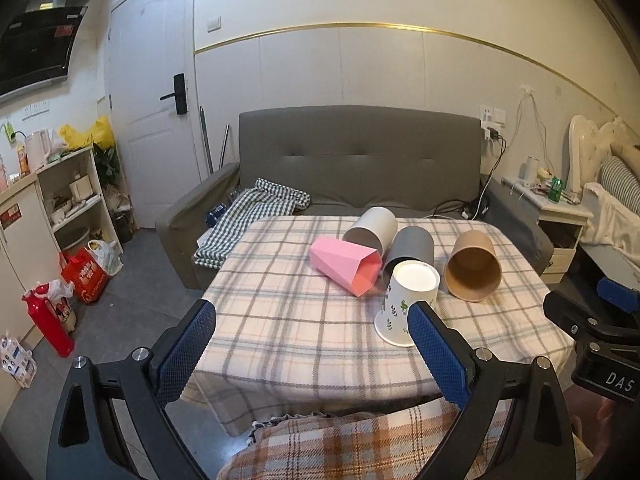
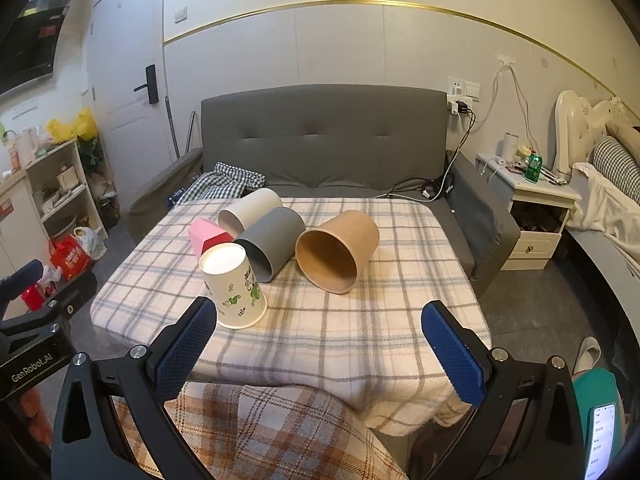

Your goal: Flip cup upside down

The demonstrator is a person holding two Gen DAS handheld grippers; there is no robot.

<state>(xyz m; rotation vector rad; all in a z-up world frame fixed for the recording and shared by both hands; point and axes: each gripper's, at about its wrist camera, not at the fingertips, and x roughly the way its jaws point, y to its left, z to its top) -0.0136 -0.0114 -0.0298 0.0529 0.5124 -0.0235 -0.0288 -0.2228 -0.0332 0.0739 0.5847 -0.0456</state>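
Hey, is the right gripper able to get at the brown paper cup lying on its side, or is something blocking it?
Probably yes. The right gripper is open and empty, and only bare plaid tablecloth lies between it and the brown cup. The grey cup lies close on its left.

Plaid-clothed table point(image 1: 280, 320): four cups lying, patterned paper cup point(image 1: 404, 304) inverted.

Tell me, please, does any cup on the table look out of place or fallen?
Yes. Four cups lie on their sides: pink, white, grey and brown. Only the leaf-printed paper cup stands, mouth down. Nothing looks spilled.
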